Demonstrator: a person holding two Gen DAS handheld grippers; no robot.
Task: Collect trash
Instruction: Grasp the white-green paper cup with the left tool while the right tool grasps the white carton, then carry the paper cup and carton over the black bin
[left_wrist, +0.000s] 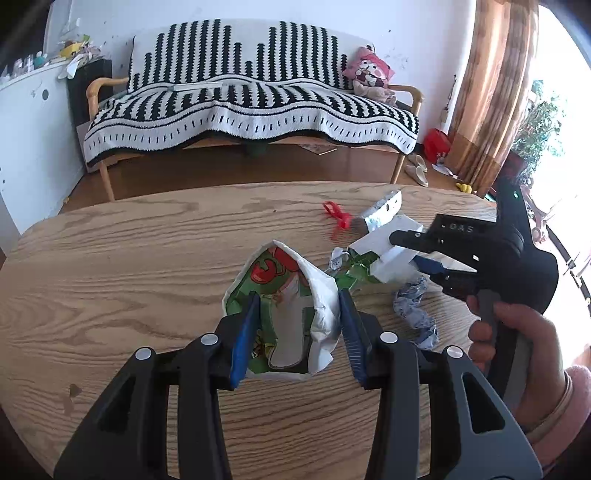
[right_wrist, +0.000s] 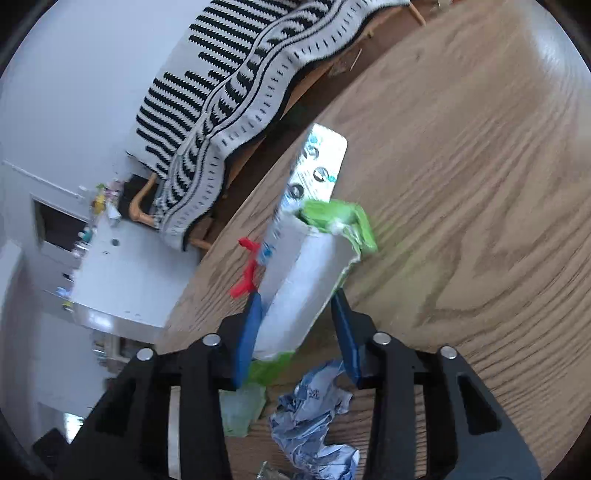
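Observation:
My left gripper (left_wrist: 297, 299) is shut on an open snack bag (left_wrist: 280, 295), green and red printed with a white inside, held mouth-up over the wooden table (left_wrist: 129, 266). My right gripper (right_wrist: 297, 295) is shut on a white carton with a green torn end (right_wrist: 306, 273); in the left wrist view the carton (left_wrist: 384, 254) is just right of the bag. A crumpled blue-white wrapper (left_wrist: 413, 306) (right_wrist: 314, 413), a silver blister pack (left_wrist: 382, 212) (right_wrist: 317, 166) and a red plastic clip (left_wrist: 338, 214) (right_wrist: 245, 273) lie on the table.
A bench with a black-and-white striped blanket (left_wrist: 251, 99) stands behind the table, with a pink plush toy (left_wrist: 369, 74) on it. A white cabinet (left_wrist: 26, 122) is at the left and a curtain (left_wrist: 491, 92) at the right. A green scrap (right_wrist: 240, 406) lies under my right gripper.

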